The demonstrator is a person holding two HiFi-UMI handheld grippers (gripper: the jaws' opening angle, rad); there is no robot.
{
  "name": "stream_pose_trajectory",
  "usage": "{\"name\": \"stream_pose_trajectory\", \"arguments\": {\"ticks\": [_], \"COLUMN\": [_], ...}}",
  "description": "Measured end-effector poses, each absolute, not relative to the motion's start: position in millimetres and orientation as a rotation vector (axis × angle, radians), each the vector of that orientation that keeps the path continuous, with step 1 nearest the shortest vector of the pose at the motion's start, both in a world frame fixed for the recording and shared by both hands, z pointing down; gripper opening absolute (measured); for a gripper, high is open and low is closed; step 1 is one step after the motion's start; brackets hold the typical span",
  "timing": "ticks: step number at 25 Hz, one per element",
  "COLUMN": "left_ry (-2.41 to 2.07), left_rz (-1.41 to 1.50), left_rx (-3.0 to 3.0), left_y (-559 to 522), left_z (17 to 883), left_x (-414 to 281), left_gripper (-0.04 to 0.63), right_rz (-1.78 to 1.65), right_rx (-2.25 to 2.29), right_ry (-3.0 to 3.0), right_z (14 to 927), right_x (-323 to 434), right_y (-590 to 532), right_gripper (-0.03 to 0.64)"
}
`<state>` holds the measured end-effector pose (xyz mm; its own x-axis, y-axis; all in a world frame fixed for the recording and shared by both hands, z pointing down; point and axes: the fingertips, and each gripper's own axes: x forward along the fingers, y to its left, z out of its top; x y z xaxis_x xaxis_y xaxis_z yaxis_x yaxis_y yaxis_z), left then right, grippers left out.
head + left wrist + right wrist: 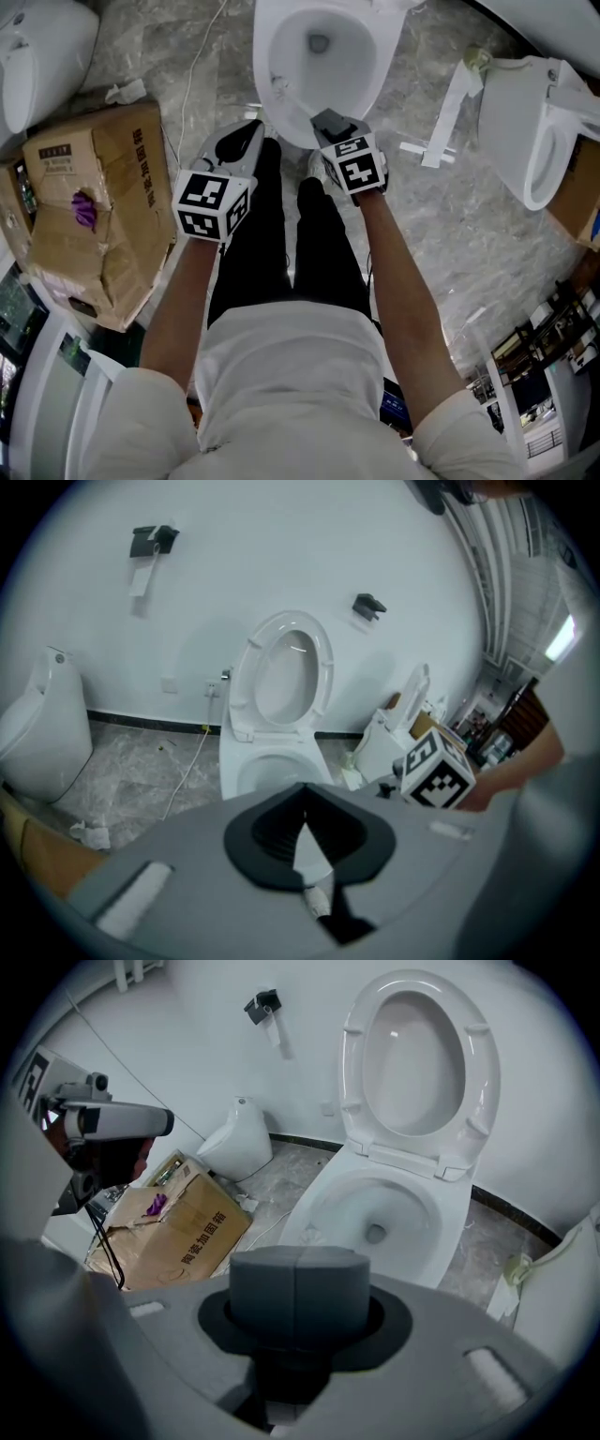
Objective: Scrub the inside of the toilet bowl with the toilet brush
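A cardboard box [94, 216] lies on the floor at left. The left claw [302, 810] is pressed together and empty, facing the open toilet bowl [375, 1208] just ahead. The right claw [298, 1283], likewise together and empty, hovers near its rim. No toilet brush shows, so scrubbing seems not yet started.

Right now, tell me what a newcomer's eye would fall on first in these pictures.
The white toilet, seat and lid raised, stands straight ahead of the person. The left hand-held gripper and the right hand-held gripper both point toward it. A crumpled cardboard box lies on the floor at the left.
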<state>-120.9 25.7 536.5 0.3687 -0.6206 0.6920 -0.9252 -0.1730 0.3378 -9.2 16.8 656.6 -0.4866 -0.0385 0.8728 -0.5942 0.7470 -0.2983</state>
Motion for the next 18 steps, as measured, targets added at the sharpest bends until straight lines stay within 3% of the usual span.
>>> {"name": "stream_pose_trajectory", "arguments": {"ticks": [9, 18], "left_ry": [-1.315, -1.294], "left_rz": [0.518, 0.531], "left_rx": [1.903, 1.913], "left_y": [19, 5], "left_z": [540, 545], "left_x": [-117, -124], "left_gripper": [-0.006, -0.007], "right_rz": [0.737, 0.810], "right_rx": [0.450, 0.684], "right_ry": [-1.962, -1.922], "right_z": [655, 662], "right_x": [20, 46], "right_y": [25, -43], "right_gripper": [0.146, 0.146]}}
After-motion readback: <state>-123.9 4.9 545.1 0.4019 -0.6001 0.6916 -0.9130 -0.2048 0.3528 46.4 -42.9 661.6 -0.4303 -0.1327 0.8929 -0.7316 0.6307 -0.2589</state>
